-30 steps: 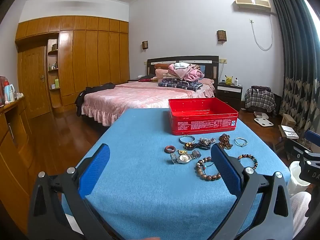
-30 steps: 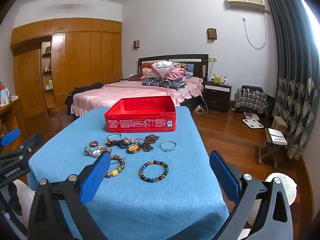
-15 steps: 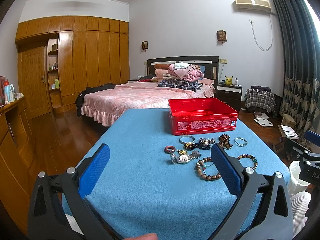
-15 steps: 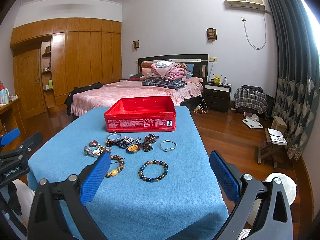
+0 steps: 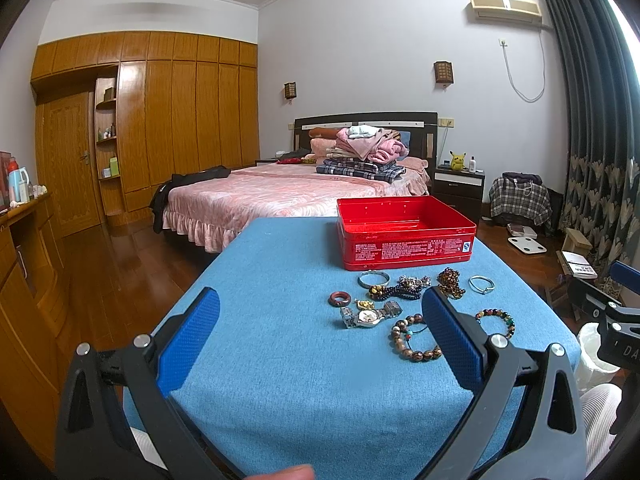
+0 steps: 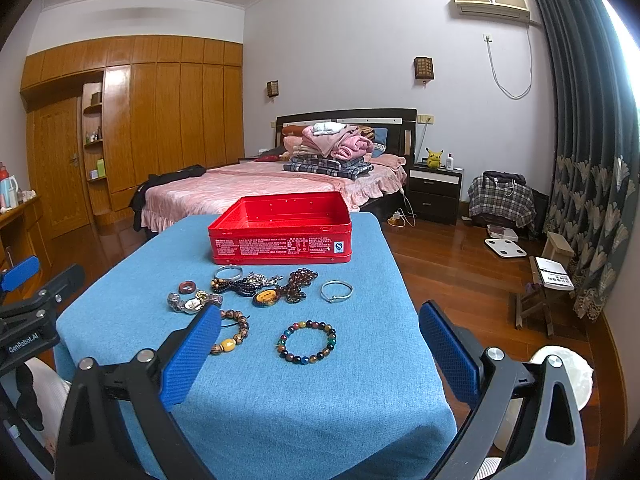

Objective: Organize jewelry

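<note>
An open red tin box (image 5: 405, 237) (image 6: 281, 230) stands at the far end of a blue-covered table (image 5: 280, 360) (image 6: 360, 380). Loose jewelry lies in front of it: a multicoloured bead bracelet (image 6: 307, 341) (image 5: 495, 321), a brown bead bracelet (image 5: 414, 343) (image 6: 236, 332), a wristwatch (image 5: 370, 315) (image 6: 192, 303), a red ring (image 5: 340, 298) (image 6: 187, 287), two silver bangles (image 6: 337, 291) (image 6: 228, 272) and dark bead strands (image 6: 296, 284). My left gripper (image 5: 320, 336) is open and empty above the near table edge. My right gripper (image 6: 320, 350) is open and empty, near the multicoloured bracelet.
A bed with folded clothes (image 6: 280, 184) stands beyond the table. Wooden wardrobes (image 5: 160, 128) line the left wall. A nightstand (image 6: 436, 192), a small stool (image 6: 544, 292) and a white bin (image 6: 560, 376) are on the wooden floor to the right.
</note>
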